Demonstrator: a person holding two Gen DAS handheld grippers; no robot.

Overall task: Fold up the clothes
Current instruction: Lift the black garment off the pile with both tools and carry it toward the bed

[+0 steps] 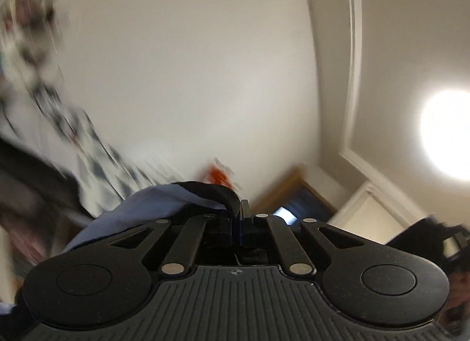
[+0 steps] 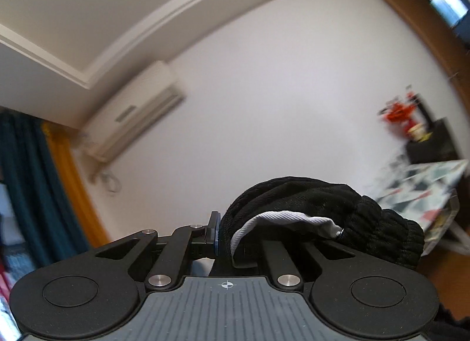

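Observation:
Both grippers point up toward the wall and ceiling. My left gripper (image 1: pixel 238 211) is shut on a garment: a black ribbed band (image 1: pixel 211 191) runs into the jaws and light blue cloth (image 1: pixel 138 208) drapes to the left over the gripper. My right gripper (image 2: pixel 226 232) is shut on a black ribbed waistband (image 2: pixel 323 205) with a white drawstring (image 2: pixel 288 219); the cloth bunches over the right finger and hides it.
A table with a patterned cloth (image 2: pixel 423 188) stands at the right, with a black cabinet (image 2: pixel 434 144) and red items (image 2: pixel 399 111) behind it. An air conditioner (image 2: pixel 135 111) and curtains (image 2: pixel 35 179) are at the left. A ceiling light (image 1: pixel 449 135) glares.

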